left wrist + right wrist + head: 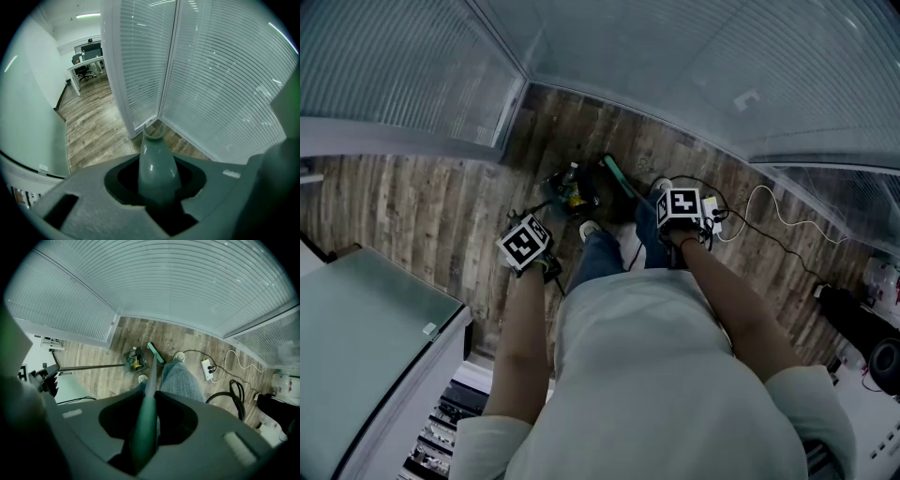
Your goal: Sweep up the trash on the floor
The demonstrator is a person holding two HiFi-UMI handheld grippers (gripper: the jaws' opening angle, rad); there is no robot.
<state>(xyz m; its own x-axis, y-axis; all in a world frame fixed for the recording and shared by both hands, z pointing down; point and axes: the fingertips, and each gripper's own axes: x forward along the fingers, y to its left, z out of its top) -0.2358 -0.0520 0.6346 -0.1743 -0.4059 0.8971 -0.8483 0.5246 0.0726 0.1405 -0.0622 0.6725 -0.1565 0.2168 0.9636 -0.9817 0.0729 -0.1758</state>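
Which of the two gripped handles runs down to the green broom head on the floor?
The dark green handle in the right tool; the left tool's pale grey-green handle ends in a loop.

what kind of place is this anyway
Most likely an office: blind-covered glass partitions, desks with office chairs down the hall, and a power strip on the wood-look floor.
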